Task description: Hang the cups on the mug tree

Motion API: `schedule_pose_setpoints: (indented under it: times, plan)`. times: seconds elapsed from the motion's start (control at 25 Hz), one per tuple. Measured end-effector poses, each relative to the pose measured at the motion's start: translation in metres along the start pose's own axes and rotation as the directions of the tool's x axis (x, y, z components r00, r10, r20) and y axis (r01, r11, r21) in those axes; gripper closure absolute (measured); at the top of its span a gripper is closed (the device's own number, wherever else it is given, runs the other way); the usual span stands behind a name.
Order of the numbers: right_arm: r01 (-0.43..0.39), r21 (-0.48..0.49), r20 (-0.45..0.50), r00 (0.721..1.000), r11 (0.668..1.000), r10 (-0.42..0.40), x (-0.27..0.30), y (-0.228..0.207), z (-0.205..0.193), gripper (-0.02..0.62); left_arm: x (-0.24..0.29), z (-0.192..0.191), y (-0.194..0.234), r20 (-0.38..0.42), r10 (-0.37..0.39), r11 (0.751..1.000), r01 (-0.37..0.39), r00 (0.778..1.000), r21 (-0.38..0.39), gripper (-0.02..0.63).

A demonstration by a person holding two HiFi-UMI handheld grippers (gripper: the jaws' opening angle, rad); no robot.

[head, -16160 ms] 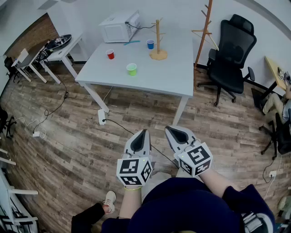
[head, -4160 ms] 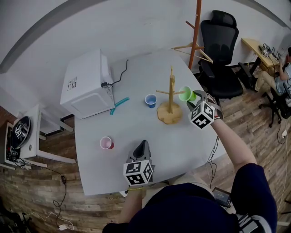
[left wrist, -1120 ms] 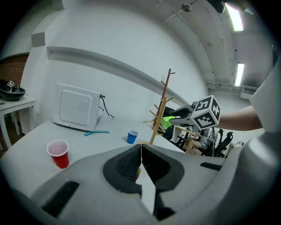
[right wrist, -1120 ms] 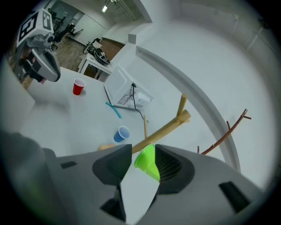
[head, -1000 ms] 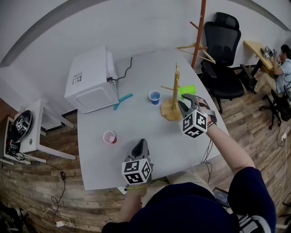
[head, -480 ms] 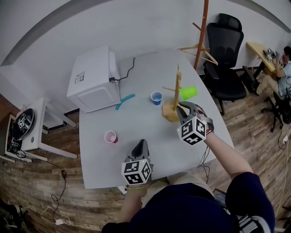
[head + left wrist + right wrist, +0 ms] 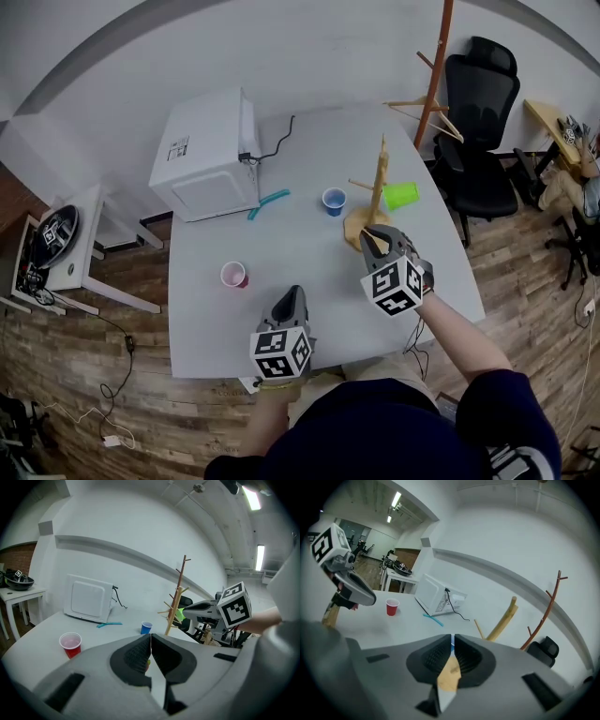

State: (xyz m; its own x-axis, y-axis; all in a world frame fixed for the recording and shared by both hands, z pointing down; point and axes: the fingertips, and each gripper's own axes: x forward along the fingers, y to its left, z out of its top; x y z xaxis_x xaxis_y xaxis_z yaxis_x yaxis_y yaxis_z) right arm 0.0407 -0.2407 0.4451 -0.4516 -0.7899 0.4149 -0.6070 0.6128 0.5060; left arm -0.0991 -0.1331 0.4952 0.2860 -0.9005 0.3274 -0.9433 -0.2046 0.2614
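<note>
The green cup (image 7: 402,194) hangs on a peg of the mug tree (image 7: 381,183), on its right side. The right gripper (image 7: 373,238) is just in front of the tree's base; its jaws have just been closing and are almost together, with nothing between them. The left gripper (image 7: 292,293) hovers over the table's (image 7: 309,248) near edge, jaws together, empty. The blue cup (image 7: 333,200) stands just left of the tree, the red cup (image 7: 232,275) further left

White microwave (image 7: 208,150), teal stick (image 7: 269,203) just beside it.
</note>
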Motion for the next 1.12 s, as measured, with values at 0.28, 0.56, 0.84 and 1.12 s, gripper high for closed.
schedule_pose_setpoints:
  times: [0.28,0.56,0.84,1.12]
  plan:
    - [-0.057,0.042,0.026,0.998,0.997,0.056,0.004,0.020,0.011,0.557,-0.006,0.003,0.006,0.011,0.033,0.999,-0.033,0.999,-0.001,0.586]
    - [-0.121,0.081,0.057,0.992,0.989,0.117,0.009,0.041,0.023,0.560,-0.016,0.005,0.019,0.023,0.080,0.997,-0.080,0.997,-0.007,0.586]
    - [-0.199,0.138,0.083,0.979,0.970,0.188,0.016,0.069,0.031,0.563,-0.029,0.007,0.035,0.035,0.131,0.991,-0.131,0.991,-0.020,0.586]
    - [-0.273,0.159,0.104,0.960,0.949,0.259,0.021,0.102,0.040,0.566,-0.048,0.004,0.048,0.041,0.177,0.984,-0.176,0.983,-0.031,0.586]
